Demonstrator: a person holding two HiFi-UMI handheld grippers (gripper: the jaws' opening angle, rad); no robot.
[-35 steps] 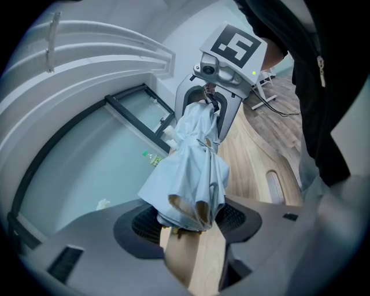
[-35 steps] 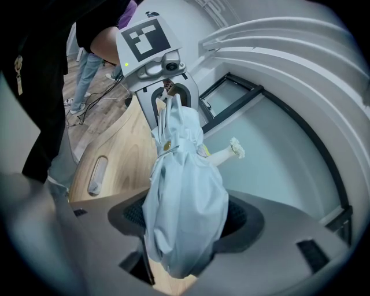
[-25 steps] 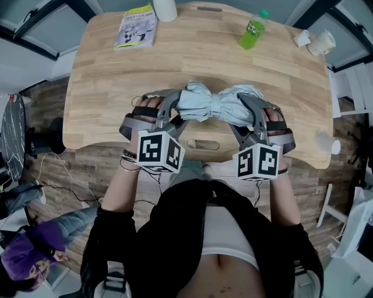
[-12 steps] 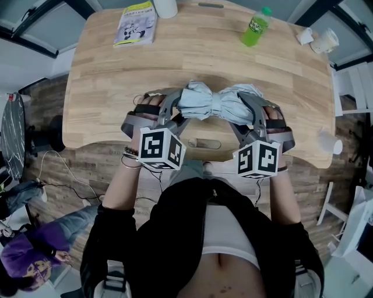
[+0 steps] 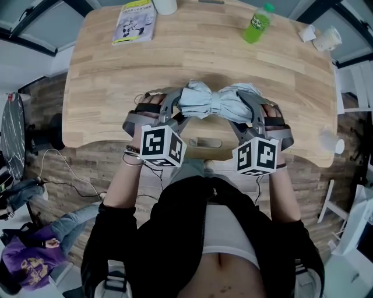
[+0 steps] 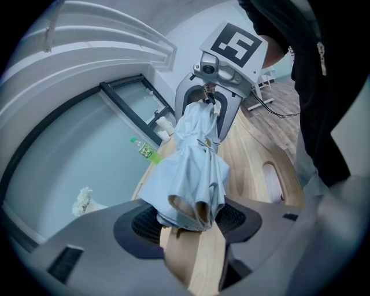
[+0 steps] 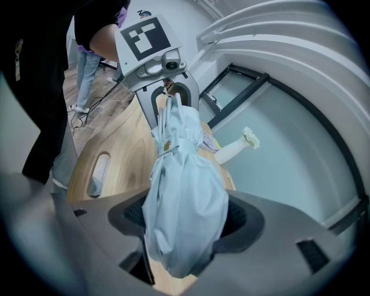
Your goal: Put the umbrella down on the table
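Note:
A folded light-blue umbrella lies crosswise between my two grippers, just above the near part of the wooden table. My left gripper is shut on its left end, and my right gripper on its right end. In the left gripper view the fabric's open folds sit between the dark pads, with the right gripper at the far end. The right gripper view shows the bunched cloth filling the jaws of my right gripper, and the left gripper beyond it.
A booklet and a white cup lie at the table's far left. A green bottle stands far right, with paper cups beyond it. A handle slot cuts the near edge. A person sits at the lower left.
Both grippers have sunk slightly toward the table with the umbrella still held between them. The grip looks the same.

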